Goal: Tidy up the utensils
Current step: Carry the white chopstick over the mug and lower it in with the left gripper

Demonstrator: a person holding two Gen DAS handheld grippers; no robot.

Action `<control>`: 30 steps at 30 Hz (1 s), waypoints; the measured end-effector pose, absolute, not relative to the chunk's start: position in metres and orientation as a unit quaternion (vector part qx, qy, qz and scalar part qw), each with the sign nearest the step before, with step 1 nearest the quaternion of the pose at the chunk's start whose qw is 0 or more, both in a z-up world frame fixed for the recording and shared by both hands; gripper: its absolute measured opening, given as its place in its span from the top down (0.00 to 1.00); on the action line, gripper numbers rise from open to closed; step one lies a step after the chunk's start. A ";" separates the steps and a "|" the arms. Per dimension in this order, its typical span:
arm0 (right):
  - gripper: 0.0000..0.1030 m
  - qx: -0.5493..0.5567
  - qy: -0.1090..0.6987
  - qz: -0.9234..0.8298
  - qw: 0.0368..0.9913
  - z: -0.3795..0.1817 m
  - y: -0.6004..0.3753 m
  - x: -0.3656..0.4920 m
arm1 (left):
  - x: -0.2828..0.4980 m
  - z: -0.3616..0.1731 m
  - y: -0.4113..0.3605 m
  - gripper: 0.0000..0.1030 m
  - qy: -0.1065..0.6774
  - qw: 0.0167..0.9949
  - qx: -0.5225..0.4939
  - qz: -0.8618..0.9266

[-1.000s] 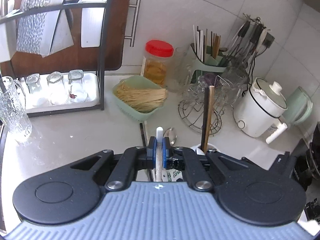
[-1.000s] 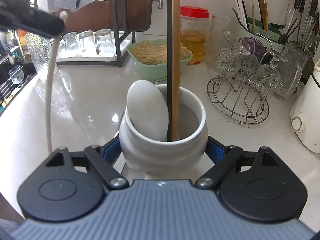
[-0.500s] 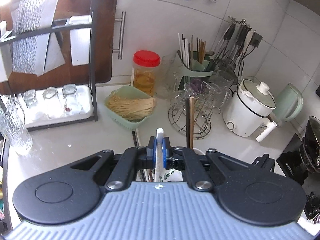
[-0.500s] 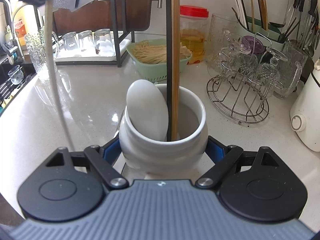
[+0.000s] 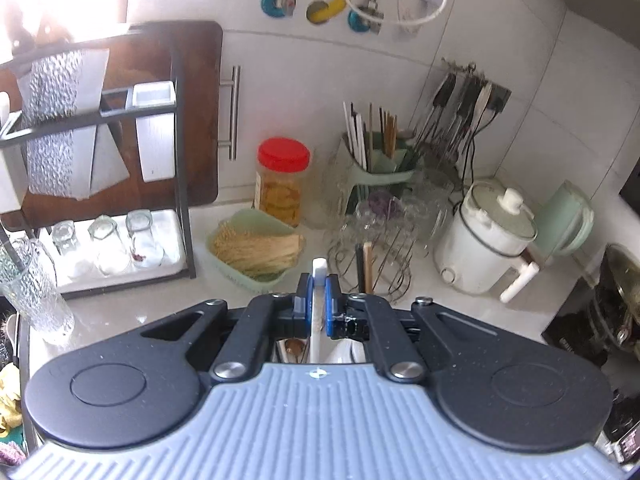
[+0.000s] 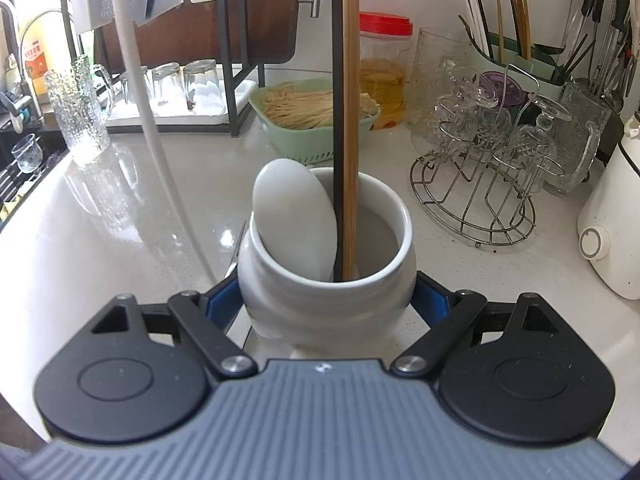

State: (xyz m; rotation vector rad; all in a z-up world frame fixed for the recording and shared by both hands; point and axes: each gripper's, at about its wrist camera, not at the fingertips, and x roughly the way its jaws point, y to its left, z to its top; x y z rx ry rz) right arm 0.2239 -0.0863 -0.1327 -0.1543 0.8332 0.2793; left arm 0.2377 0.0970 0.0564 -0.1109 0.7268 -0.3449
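While the right gripper (image 6: 326,300) clasped the white ceramic utensil crock (image 6: 326,280) from both sides, its blue pads pressed to the crock's bulging wall, the crock stood upright on the pale stone counter (image 6: 120,240). Inside the crock a white spoon (image 6: 294,220) leaned bowl-up against the left of the rim, and just right of it a black chopstick (image 6: 338,120) and a bamboo chopstick (image 6: 351,120) stood nearly vertical, touching each other. Left of the crock, a long white handle (image 6: 136,80) hung down in the air above the counter; its lower end was hard to make out.

The left gripper (image 5: 319,300) was clamped on that same white utensil handle (image 5: 319,276), the blue pads tight on either side and the tip poking just past them. Below the jaws the crock's rim showed, with the two chopstick tops rising to the right of the handle.

Behind the crock sat a green basket of dry noodles (image 6: 316,116), a red-lidded jar (image 6: 384,68) further back, and to the crock's right a wire glass rack (image 6: 480,184). A white rice cooker (image 5: 484,240) stood right of that rack.
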 end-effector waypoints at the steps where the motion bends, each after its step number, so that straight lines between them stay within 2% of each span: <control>1: 0.12 -0.074 0.403 0.135 0.902 -0.133 -0.086 0.224 | 0.238 0.061 0.098 0.93 0.351 0.920 -0.054 -0.168; 13: 0.12 -0.076 0.404 0.133 0.902 -0.132 -0.085 0.224 | 0.242 0.119 0.090 0.93 0.312 0.930 -0.049 -0.189; 30: 0.12 -0.077 0.400 0.143 0.902 -0.133 -0.086 0.224 | 0.252 0.132 0.033 0.93 0.304 0.921 -0.017 -0.242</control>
